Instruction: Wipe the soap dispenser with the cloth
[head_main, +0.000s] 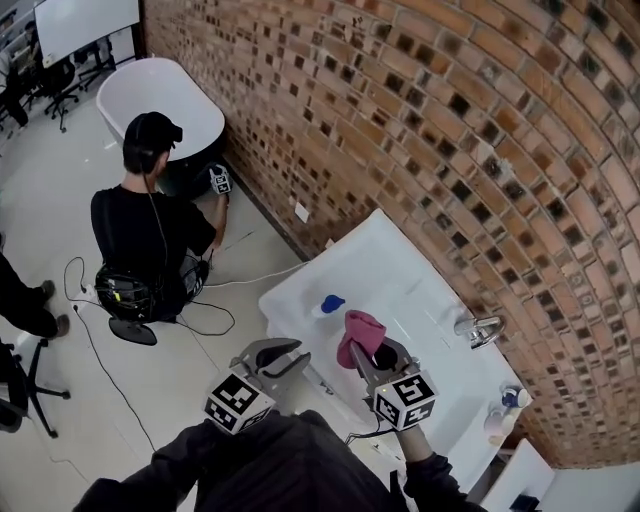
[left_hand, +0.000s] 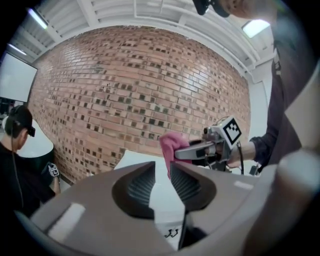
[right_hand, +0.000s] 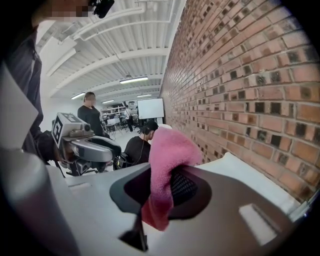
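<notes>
1. The right gripper (right_hand: 161, 174) is clamped on a pink cloth (right_hand: 167, 150). The cloth bunches up above the jaws, and a tail of it hangs below them.
2. The left gripper (left_hand: 162, 166) stands partly open with nothing between its ribbed pads; only white surface shows through the gap. In the head view it hangs just left of the right gripper, and the two are apart.
3. Both grippers hover at the near edge of a white washbasin counter (head_main: 400, 262) that runs along a brick wall (head_main: 450, 120). A chrome faucet (head_main: 481, 330) sits at the counter's right.
4. I take the soap dispenser (head_main: 327, 304) to be the small white bottle with the blue top. It stands on the left part of the counter, just beyond the cloth, and neither gripper touches it.
5. The step in hand looks like the approach, with wiping not yet begun. Next, the left gripper probably needs to close on the bottle to steady it while the right presses the cloth against its side. A light bottle could tip if it is rubbed unheld.
</notes>
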